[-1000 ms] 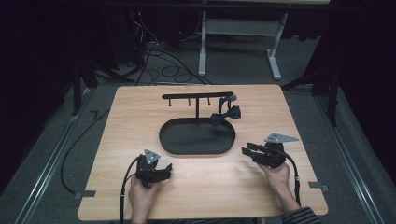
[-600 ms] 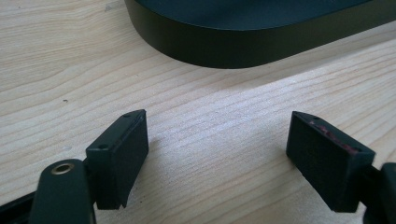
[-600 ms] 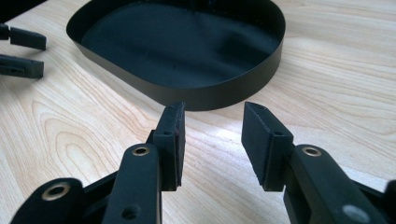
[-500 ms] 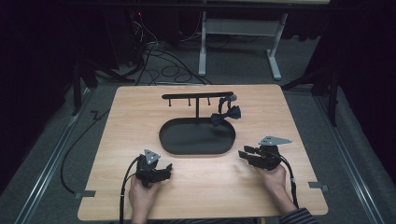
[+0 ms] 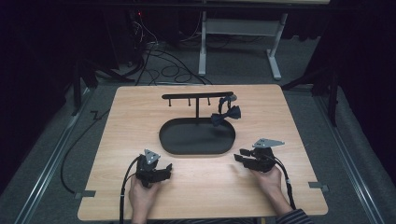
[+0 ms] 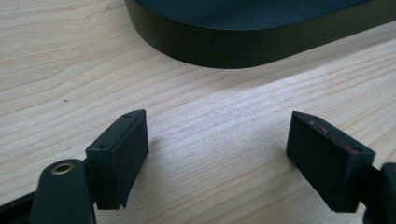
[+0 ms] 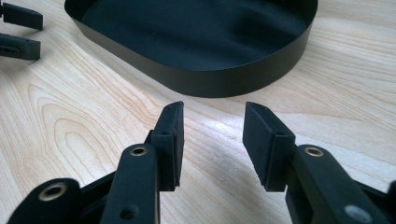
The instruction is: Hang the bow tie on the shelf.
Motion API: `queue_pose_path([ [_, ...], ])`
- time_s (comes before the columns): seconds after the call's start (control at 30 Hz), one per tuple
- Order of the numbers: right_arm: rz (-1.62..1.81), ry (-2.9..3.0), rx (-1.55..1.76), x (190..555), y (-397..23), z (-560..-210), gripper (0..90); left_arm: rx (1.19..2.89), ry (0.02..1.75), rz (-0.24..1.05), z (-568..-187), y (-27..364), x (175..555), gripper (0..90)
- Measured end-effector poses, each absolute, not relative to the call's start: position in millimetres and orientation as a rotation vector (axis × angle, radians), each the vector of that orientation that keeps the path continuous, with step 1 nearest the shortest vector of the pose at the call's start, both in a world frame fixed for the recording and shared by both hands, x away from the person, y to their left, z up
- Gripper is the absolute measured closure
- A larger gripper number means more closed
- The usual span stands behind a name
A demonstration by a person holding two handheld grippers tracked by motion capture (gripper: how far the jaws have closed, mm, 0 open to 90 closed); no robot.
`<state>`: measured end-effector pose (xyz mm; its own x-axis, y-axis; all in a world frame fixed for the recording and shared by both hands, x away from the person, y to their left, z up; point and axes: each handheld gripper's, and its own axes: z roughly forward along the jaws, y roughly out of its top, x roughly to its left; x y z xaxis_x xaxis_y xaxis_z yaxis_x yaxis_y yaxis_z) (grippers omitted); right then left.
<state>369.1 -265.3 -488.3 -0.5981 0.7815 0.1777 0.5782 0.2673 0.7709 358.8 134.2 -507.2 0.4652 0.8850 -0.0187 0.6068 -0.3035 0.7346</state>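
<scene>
Black oval tray (image 5: pixel 177 142) sits at the middle of the light wood table (image 5: pixel 299 116), with a thin upright post rising from its far edge to a horizontal hanger bar (image 5: pixel 187 96) fitted with small pegs. A dark bow tie (image 5: pixel 225 115) hangs from the right end of that bar, above the tray's far right rim.

Left claw (image 5: pixel 167 169) rests near the table's front edge, just short of the tray's near left curve, and points right. In the left gripper view its two jaws stand wide apart with bare wood grain between them and nothing gripped; the tray wall (image 6: pixel 233 46) lies just beyond them.

Right claw (image 5: pixel 239 157) lies near the front right of the tray, pointing left toward it. In the right gripper view its jaws stand partly open, narrower than the left pair, with bare table between the pads and nothing held. The tray (image 7: pixel 196 84) is close ahead, not touched. The left claw's jaw tips (image 7: pixel 18 32) show at the upper left corner of that view.

A person's hands hold both tools from the near edge; a striped sleeve (image 5: pixel 294 218) shows at the right wrist. Cables trail from each tool toward the front edge.
</scene>
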Motion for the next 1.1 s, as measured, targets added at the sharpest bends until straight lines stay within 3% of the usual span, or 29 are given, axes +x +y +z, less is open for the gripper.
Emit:
queue_pose_path([
  [0.7,1.140,2.311,1.230,360.6,-248.3,-499.6,57.4,2.029,1.236,0.519,-507.2,134.2,358.8,21.2],
  [1.1,0.992,2.309,1.158,356.8,-236.4,-502.4,48.8,2.029,1.236,0.520,-507.3,134.1,358.8,21.3],
])
